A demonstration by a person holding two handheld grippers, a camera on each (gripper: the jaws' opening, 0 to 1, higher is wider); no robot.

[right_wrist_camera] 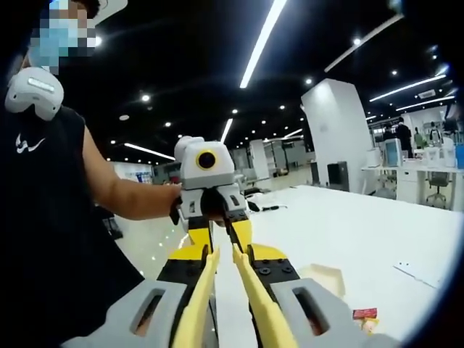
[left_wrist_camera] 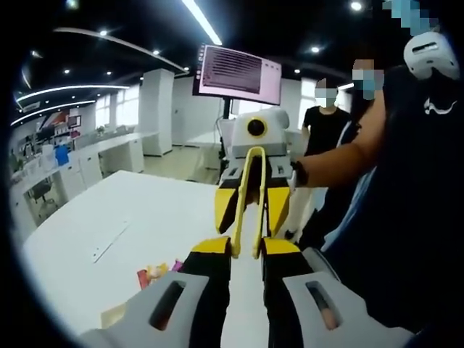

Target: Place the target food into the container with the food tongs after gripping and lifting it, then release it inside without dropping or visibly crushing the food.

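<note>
Tongs [left_wrist_camera: 247, 192], yellow, stretched between the two grippers above a white table [left_wrist_camera: 145, 210]. Clamped at the bent end by the right gripper [left_wrist_camera: 253, 210], at 12 o'clock in the left gripper view. In the right gripper view, both arms running up from 6 o'clock, pressed between the right gripper [right_wrist_camera: 221, 254] jaws and reaching toward the left gripper [right_wrist_camera: 221, 233] at centre. Left gripper [left_wrist_camera: 246, 246] jaws parted, lying close on either side of the tong tips; cannot tell whether squeezing them or merely alongside.

Food [left_wrist_camera: 156, 274], a small cluster of red and yellow pieces, lying on the table at 7 o'clock in the left gripper view, and at 5 o'clock in the right gripper view [right_wrist_camera: 365, 315]; apart from the tongs. Near it, a shallow cream container [right_wrist_camera: 322, 279].

Bare forearm [left_wrist_camera: 341, 156] of a person in dark clothes reaching to the right gripper from 3 o'clock. Monitor [left_wrist_camera: 238, 72] on a stand behind, at 12 o'clock.
</note>
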